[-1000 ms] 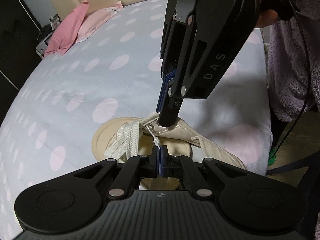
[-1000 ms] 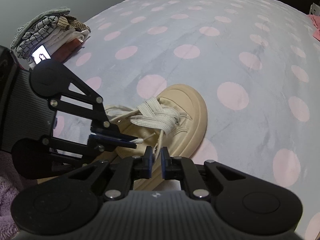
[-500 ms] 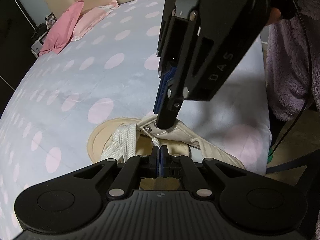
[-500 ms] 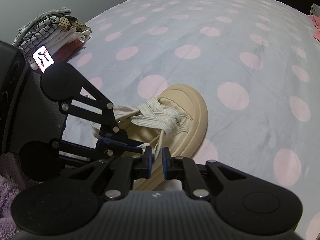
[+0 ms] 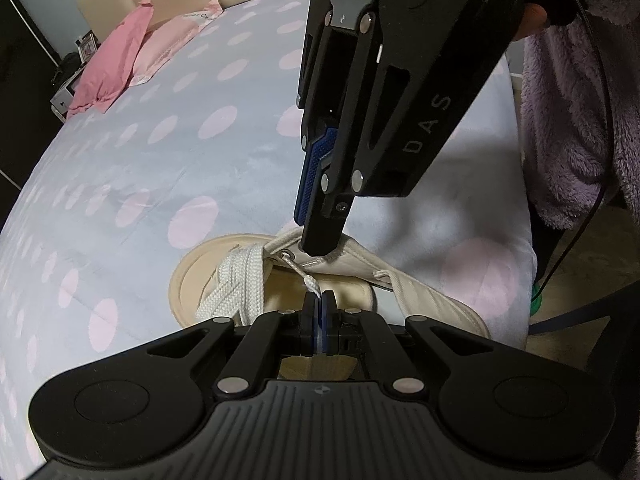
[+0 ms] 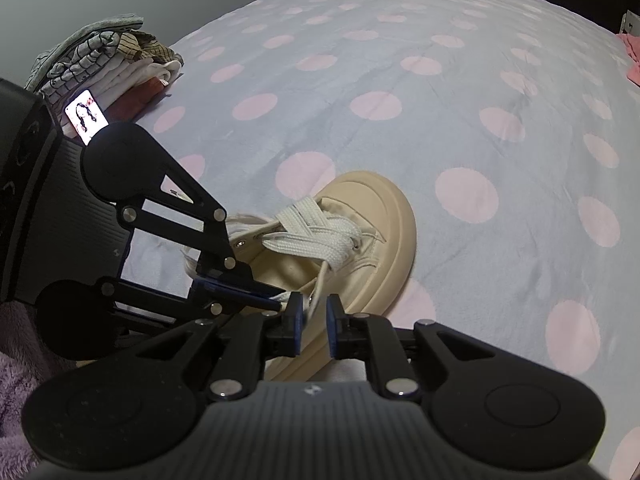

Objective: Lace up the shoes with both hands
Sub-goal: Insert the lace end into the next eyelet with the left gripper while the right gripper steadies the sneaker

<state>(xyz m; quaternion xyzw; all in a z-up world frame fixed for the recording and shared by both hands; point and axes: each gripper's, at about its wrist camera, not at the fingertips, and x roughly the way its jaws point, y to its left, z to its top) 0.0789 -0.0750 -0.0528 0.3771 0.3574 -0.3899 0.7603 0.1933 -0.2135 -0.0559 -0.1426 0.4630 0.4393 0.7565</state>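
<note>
We kept the shoe (image 6: 352, 248) on the bed (image 6: 400, 92), toe at one o'clock. Our left gripper (image 5: 319, 304) pinched the lace tip (image 5: 310, 282) beyond its eyelet (image 5: 287, 255); our right gripper (image 6: 311, 312), steadying the eyelet flap, had its jaws just easing apart around the lace.

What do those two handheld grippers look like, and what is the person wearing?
Both are matte black. The left gripper has a ribbed body, round discs either side, silver rivets and blue pads. The right gripper matches; its side, seen from the left wrist camera, reads "DAS". A fluffy lilac sleeve shows, with a thin black cable hanging across it.
</note>
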